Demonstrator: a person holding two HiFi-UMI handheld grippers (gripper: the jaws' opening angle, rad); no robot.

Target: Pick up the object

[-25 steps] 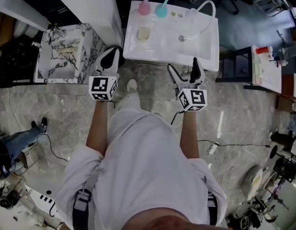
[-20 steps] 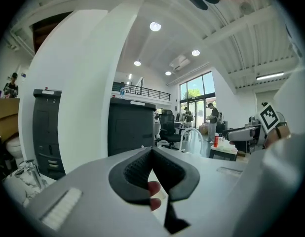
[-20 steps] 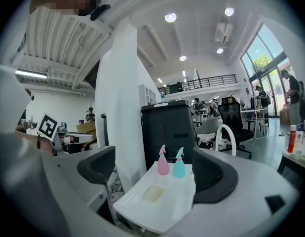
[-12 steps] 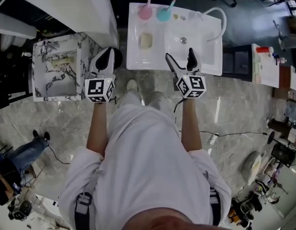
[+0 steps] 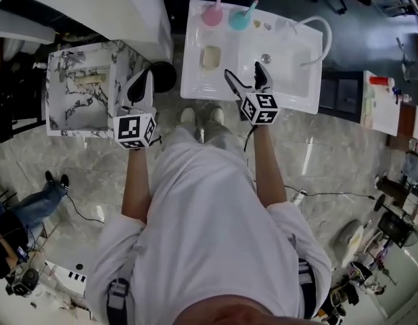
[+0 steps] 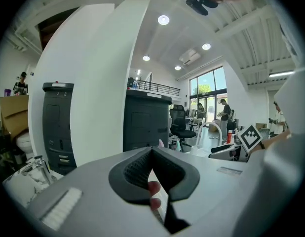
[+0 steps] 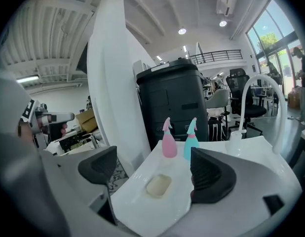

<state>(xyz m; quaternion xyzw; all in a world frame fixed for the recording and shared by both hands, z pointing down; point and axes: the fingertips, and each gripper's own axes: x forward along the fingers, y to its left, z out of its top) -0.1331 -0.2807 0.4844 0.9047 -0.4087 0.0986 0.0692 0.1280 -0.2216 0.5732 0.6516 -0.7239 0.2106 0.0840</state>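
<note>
A pale yellow soap bar (image 5: 210,57) (image 7: 158,185) lies on the left ledge of a white sink unit (image 5: 193,80) (image 7: 137,209). Behind the bar stand a pink spray bottle (image 5: 212,13) (image 7: 169,142) and a teal spray bottle (image 5: 239,19) (image 7: 191,141). My right gripper (image 5: 244,73) (image 7: 155,174) is open over the sink's front edge, a little short of the soap, with nothing between its fingers. My left gripper (image 5: 141,81) (image 6: 152,154) is shut and empty, held left of the sink in front of a white pillar.
A white curved faucet (image 5: 318,27) (image 7: 256,98) rises at the sink's right side, and a drain (image 5: 266,58) sits in the basin. A marble-patterned washstand (image 5: 80,90) stands at the left, a black round bin (image 5: 166,77) beside it. A side table (image 5: 379,100) stands at the right.
The person has stepped toward the sink. The right gripper moved forward from the floor side to over the sink's front edge. The left gripper stayed shut beside the sink.
</note>
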